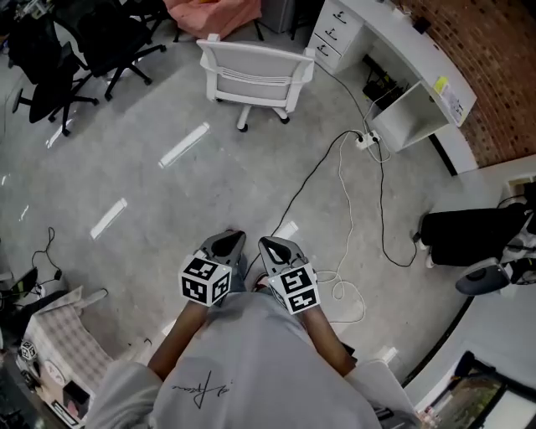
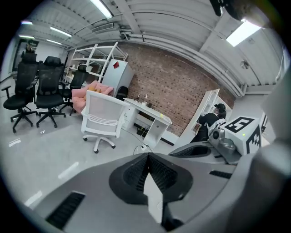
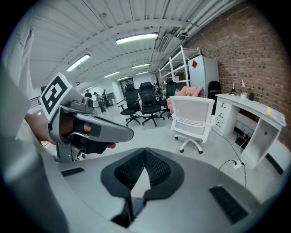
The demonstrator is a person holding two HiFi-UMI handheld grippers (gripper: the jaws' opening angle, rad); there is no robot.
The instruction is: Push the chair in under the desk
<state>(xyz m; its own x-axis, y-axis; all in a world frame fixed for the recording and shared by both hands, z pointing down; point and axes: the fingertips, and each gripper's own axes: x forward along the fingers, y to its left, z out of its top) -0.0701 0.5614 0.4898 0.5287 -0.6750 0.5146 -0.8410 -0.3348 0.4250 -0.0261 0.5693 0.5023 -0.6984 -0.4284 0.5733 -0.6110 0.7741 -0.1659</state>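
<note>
Both claws are sitting closed and empty. The left claw (image 2: 148, 159) is holding its jaws tight together with nothing between them, and the right claw (image 3: 143, 154) is doing the same. In the head view the person is holding them side by side, almost touching, close in front of a grey shirt (image 1: 243, 369). Each is pointing forward and somewhat down at the grey concrete floor (image 1: 167, 209), and each is carrying its marker cube on top. Neither is touching anything in the room.

Just to the right of the claws, a white cable (image 1: 345, 197) is lying in loops on the floor. A black cable (image 1: 314, 178) is running away from them toward a white power strip (image 1: 366, 141).

Farther out, roughly straight ahead, the white office chair (image 1: 255, 74) is standing on its castors on open floor, with its slatted backrest facing the person. It is standing to the left of the white worktop (image 1: 402, 46), apart from it and not under it. The worktop is running along a brick wall (image 1: 502, 75) at the far right. A drawer unit (image 1: 337, 32) is standing at its left end, near the chair, and the power strip is lying at its foot.

At the far left, black office chairs (image 1: 84, 46) are standing in a group. A pink heap (image 1: 213, 15) is lying beyond the white chair.
</note>
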